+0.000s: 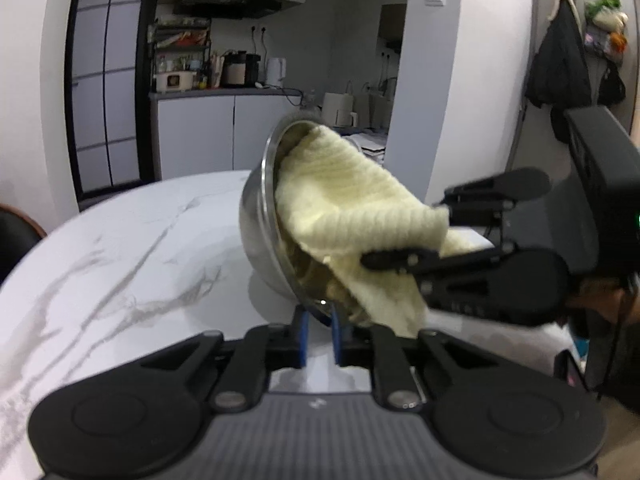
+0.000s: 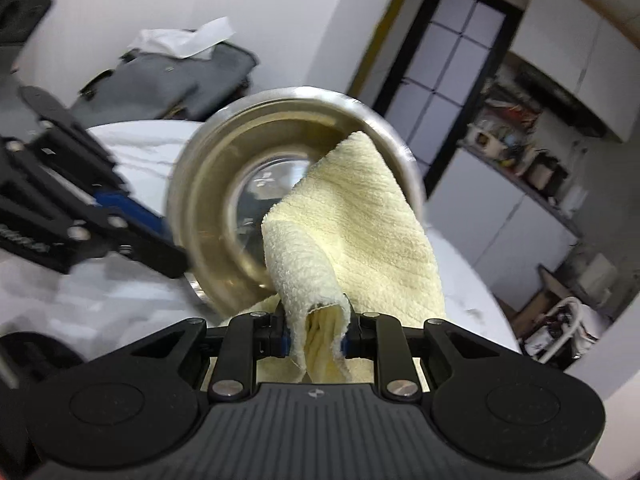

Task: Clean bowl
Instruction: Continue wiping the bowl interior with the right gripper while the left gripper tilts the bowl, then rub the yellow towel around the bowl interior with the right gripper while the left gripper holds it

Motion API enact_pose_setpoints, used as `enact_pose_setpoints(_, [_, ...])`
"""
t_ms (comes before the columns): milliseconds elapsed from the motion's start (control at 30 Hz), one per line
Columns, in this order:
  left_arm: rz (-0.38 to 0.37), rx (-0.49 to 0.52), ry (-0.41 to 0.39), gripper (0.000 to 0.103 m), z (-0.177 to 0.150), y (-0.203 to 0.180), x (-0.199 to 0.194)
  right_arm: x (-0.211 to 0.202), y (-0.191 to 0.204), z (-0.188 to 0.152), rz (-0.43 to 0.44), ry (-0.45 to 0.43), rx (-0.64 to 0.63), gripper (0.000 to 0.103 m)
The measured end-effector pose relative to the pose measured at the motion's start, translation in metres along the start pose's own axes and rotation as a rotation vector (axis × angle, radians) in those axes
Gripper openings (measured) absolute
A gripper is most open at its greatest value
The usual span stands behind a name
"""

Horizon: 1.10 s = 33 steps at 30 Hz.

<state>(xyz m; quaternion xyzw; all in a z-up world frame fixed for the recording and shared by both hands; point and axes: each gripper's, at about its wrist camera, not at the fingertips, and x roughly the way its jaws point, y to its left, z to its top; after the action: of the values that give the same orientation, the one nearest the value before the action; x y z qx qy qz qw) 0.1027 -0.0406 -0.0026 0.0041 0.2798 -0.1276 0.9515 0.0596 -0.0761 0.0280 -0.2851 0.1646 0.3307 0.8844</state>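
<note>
A steel bowl is tipped on its side above the marble table, its mouth facing right. My left gripper is shut on the bowl's lower rim and holds it. A pale yellow cloth is pushed into the bowl. My right gripper is shut on the cloth, whose far end lies against the inside of the bowl at the upper right. The right gripper also shows in the left wrist view, and the left gripper in the right wrist view.
A kitchen counter with appliances stands behind the table. Coats hang on the wall at the right. A dark bag with paper on it lies beyond the table. A chair stands at the table's left edge.
</note>
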Motion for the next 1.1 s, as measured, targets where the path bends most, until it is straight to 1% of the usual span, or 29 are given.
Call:
enact_pose_setpoints(133, [0.012, 0.004, 0.0, 0.012, -0.002, 0.0, 0.002, 0.003, -0.002, 0.003, -0.001, -0.002, -0.003, 0.023])
enact_pose_setpoints(200, [0.009, -0.007, -0.001, 0.012, -0.002, 0.001, 0.003, 0.008, 0.001, 0.001, 0.023, 0.018, -0.018, 0.023])
enact_pose_setpoints(267, [0.007, -0.028, 0.002, 0.017, -0.002, 0.004, 0.004, 0.012, 0.006, 0.001, 0.046, 0.033, -0.03, 0.023])
enact_pose_setpoints(300, [0.015, -0.036, 0.003, 0.021, -0.001, 0.004, 0.005, 0.015, 0.009, 0.001, 0.064, 0.044, -0.039, 0.023])
enact_pose_setpoints(333, [0.022, -0.043, 0.004, 0.028, -0.001, 0.005, 0.006, 0.016, 0.012, 0.001, 0.074, 0.048, -0.046, 0.023])
enact_pose_setpoints(433, [0.048, -0.042, 0.014, 0.043, -0.001, 0.006, 0.013, 0.014, 0.017, 0.003, 0.085, 0.048, -0.058, 0.023])
enact_pose_setpoints(467, [0.051, -0.044, 0.016, 0.046, 0.0, 0.006, 0.014, 0.013, 0.018, 0.005, 0.098, 0.049, -0.057, 0.023])
enact_pose_setpoints(500, [0.051, -0.059, 0.02, 0.055, 0.001, 0.007, 0.017, 0.013, 0.019, 0.005, 0.11, 0.048, -0.056, 0.023])
enact_pose_setpoints(533, [0.052, -0.076, 0.024, 0.058, 0.001, 0.009, 0.02, 0.012, 0.021, 0.006, 0.122, 0.048, -0.055, 0.023])
enact_pose_setpoints(667, [0.039, -0.107, 0.015, 0.057, 0.004, 0.012, 0.023, 0.011, 0.026, 0.007, 0.129, 0.046, -0.077, 0.023])
enact_pose_setpoints(700, [0.036, -0.116, 0.017, 0.051, 0.005, 0.013, 0.024, 0.011, 0.026, 0.007, 0.131, 0.045, -0.075, 0.023])
enact_pose_setpoints(733, [0.032, -0.127, 0.022, 0.04, 0.005, 0.015, 0.026, 0.011, 0.025, 0.007, 0.134, 0.044, -0.072, 0.023])
enact_pose_setpoints(767, [0.031, -0.131, 0.024, 0.034, 0.005, 0.015, 0.026, 0.011, 0.025, 0.007, 0.136, 0.043, -0.07, 0.023])
enact_pose_setpoints(800, [0.021, -0.141, 0.033, 0.025, 0.005, 0.016, 0.027, 0.011, 0.024, 0.006, 0.138, 0.042, -0.068, 0.023])
enact_pose_setpoints(833, [0.0, -0.153, 0.04, 0.024, 0.005, 0.018, 0.029, 0.01, 0.023, 0.006, 0.139, 0.041, -0.066, 0.023])
enact_pose_setpoints(900, [-0.012, -0.155, 0.038, 0.022, 0.005, 0.019, 0.028, 0.009, 0.023, 0.006, 0.136, 0.035, -0.067, 0.023])
enact_pose_setpoints(1100, [-0.01, -0.09, 0.037, 0.02, 0.004, 0.003, 0.017, 0.0, 0.016, 0.011, 0.119, -0.021, -0.033, 0.023])
